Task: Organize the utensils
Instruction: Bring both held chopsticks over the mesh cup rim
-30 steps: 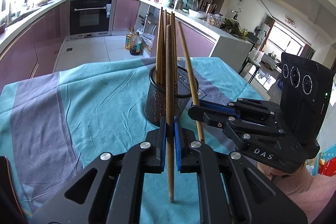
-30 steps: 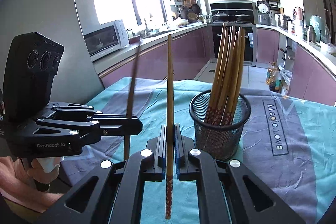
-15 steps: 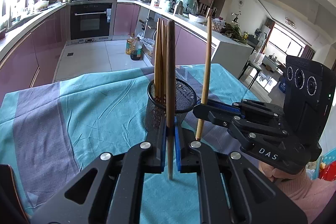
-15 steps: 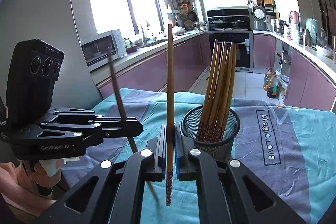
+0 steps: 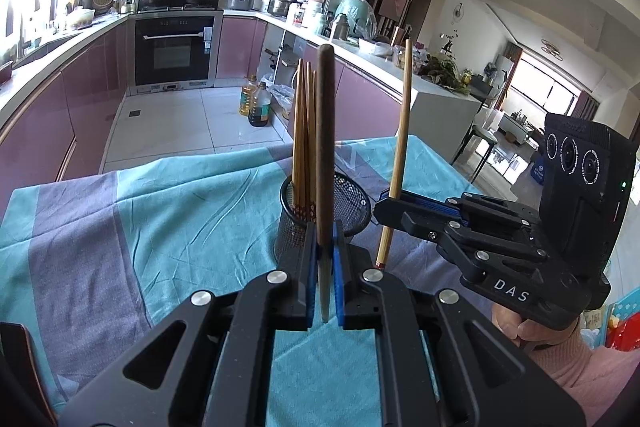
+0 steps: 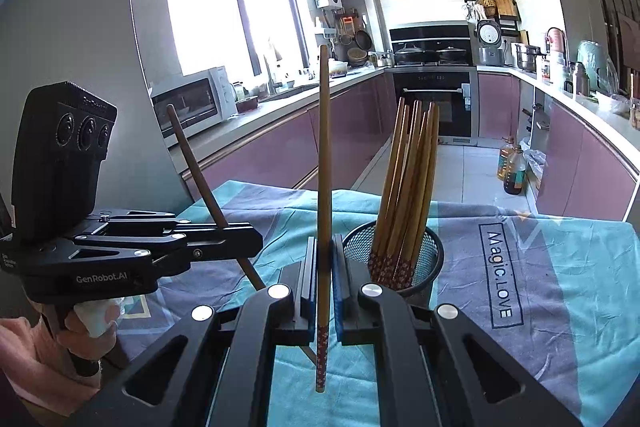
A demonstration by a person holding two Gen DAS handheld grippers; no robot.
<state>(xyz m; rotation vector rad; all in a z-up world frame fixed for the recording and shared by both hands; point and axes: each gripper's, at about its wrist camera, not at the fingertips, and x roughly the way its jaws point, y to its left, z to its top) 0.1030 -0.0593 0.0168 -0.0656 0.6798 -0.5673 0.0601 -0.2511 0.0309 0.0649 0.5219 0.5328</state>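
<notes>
Teal-and-grey striped tablecloth (image 5: 160,227) at frame bottom, purple-cabinet kitchen (image 6: 280,155) behind — left gripper (image 5: 326,263) and right gripper (image 6: 324,267) each clamp one wooden chopstick (image 5: 325,147) upright beside the black mesh cup (image 6: 424,251).

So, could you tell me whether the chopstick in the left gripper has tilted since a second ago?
Yes. In the right wrist view, the dark chopstick in the left gripper now leans top-left, away from the mesh holder; earlier it leaned slightly right.

"DAS" on right gripper (image 5: 382,215), "GenRobot.AI" on left gripper (image 6: 256,243), "Magic.LOVE" on tablecloth (image 6: 500,275)

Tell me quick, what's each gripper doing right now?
Left gripper: shut on a dark chopstick.
Right gripper: shut on a light chopstick.
</notes>
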